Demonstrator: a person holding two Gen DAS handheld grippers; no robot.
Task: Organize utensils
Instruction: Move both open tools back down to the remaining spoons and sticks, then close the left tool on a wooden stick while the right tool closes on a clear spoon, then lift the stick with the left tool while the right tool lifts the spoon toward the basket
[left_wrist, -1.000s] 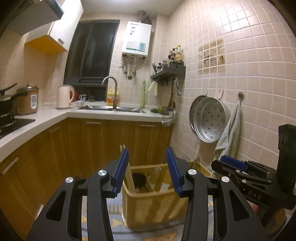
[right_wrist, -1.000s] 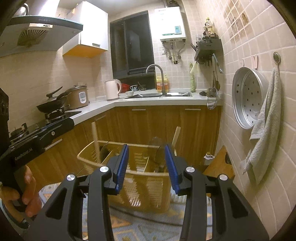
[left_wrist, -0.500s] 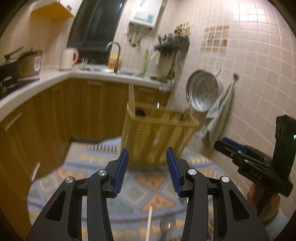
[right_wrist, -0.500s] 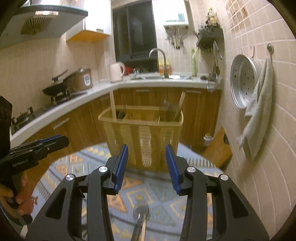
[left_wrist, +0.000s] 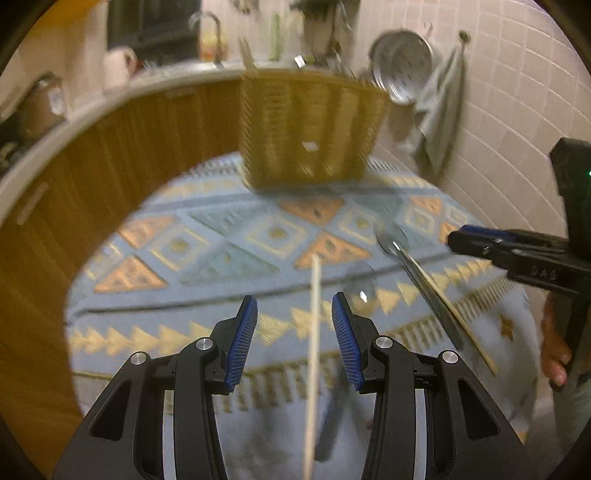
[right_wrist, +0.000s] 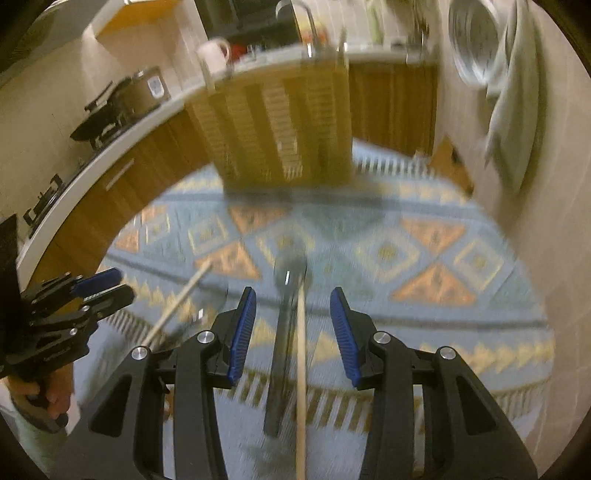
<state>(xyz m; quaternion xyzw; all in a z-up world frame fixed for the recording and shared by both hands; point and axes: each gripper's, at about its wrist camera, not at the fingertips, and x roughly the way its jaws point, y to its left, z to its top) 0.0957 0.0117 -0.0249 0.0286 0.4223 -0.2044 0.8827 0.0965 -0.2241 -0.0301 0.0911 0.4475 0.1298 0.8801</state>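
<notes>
Wooden chopstick (left_wrist: 314, 332) on rug, between open left hand-held gripper (left_wrist: 294, 341) jaws, untouched

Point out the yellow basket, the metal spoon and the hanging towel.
Yellow basket (left_wrist: 306, 129), left wrist view, front wall.
Metal spoon (right_wrist: 290, 277), right wrist view, bowl end.
Hanging towel (right_wrist: 511, 110), right wrist view, middle folds.
</notes>
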